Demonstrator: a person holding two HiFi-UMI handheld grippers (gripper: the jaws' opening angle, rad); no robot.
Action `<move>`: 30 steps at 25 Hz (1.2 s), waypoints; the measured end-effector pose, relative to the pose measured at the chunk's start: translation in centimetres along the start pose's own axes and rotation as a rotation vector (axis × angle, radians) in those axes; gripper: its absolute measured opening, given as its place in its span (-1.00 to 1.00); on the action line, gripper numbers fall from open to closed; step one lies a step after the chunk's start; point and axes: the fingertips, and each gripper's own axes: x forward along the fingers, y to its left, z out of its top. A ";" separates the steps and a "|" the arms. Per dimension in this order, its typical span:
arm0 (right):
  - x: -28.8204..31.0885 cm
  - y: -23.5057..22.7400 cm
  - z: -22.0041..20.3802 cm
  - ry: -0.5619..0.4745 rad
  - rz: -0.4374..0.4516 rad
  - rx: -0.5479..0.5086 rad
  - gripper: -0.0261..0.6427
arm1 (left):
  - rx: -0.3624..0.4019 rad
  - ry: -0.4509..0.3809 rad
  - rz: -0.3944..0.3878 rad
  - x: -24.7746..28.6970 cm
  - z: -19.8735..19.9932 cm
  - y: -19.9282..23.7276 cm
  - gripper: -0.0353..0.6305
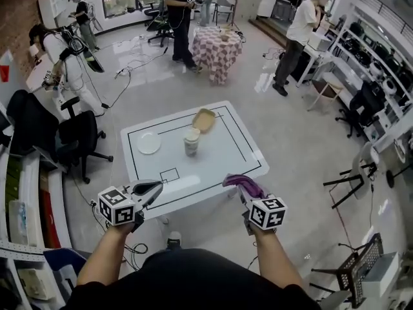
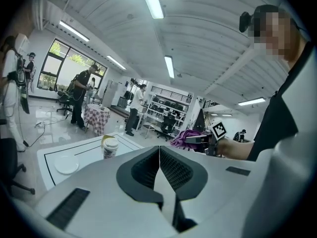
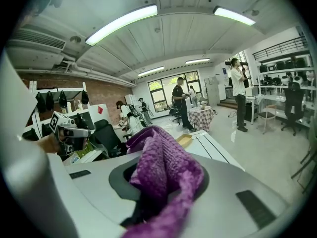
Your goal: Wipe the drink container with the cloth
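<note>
Head view puts the left gripper (image 1: 155, 186) lower left of centre, by the near edge of the white table (image 1: 222, 154). In the left gripper view its jaws are pressed together with nothing between them. The lidded paper cup (image 1: 191, 141) stands upright mid-frame, above and between the two grippers and well apart from both. A white plate (image 1: 149, 143) lies to its left and a tan tray (image 1: 204, 119) just above it. Right of centre, the right gripper (image 1: 242, 189) has its jaws clamped on a purple cloth (image 1: 240, 182), which bunches over them.
</note>
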 end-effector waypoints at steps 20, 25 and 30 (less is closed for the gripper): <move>13.1 3.4 5.5 -0.009 -0.116 0.028 -0.68 | 0.006 0.011 -0.138 1.3 6.1 17.1 -0.82; 15.7 4.1 6.1 -0.003 -0.127 0.035 -0.68 | -0.001 0.033 -0.157 1.5 6.0 19.9 -0.82; 17.8 4.1 5.8 0.024 -0.125 0.017 -0.68 | -0.026 0.036 -0.158 2.3 5.5 21.9 -0.82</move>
